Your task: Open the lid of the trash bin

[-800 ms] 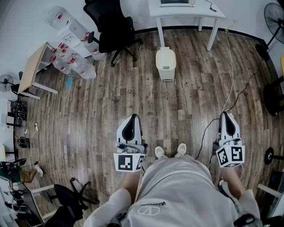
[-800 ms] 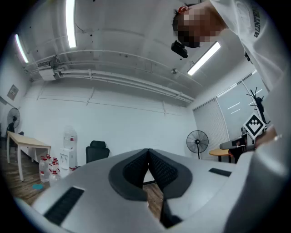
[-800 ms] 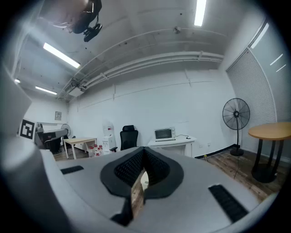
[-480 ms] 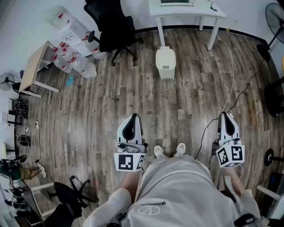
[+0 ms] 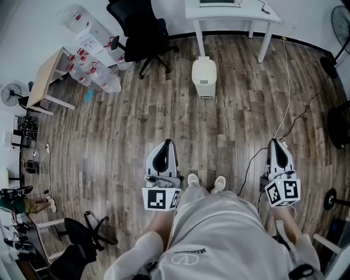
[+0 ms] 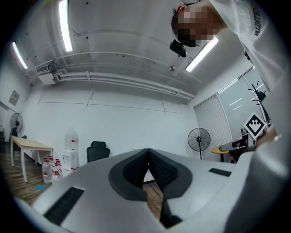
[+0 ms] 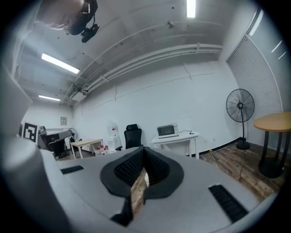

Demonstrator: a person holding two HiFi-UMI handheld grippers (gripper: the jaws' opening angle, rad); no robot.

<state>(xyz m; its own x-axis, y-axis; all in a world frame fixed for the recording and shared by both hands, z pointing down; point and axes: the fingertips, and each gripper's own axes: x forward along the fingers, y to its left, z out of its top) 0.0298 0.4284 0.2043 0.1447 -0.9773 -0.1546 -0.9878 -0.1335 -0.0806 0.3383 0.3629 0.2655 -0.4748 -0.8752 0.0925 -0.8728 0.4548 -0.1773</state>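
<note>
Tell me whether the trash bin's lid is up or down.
Down: the lid lies flat on the upright cream plastic trash bin, no interior showing.

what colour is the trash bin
Cream white, body and lid alike. The trash bin shows best in the head view.

- The wood-plank floor [image 5: 109,136] carries a closed cream trash bin [image 5: 204,76], upright before a white desk [image 5: 232,13].
- A black office chair [image 5: 139,35] and water bottles [image 5: 93,74] stand further left.
</note>
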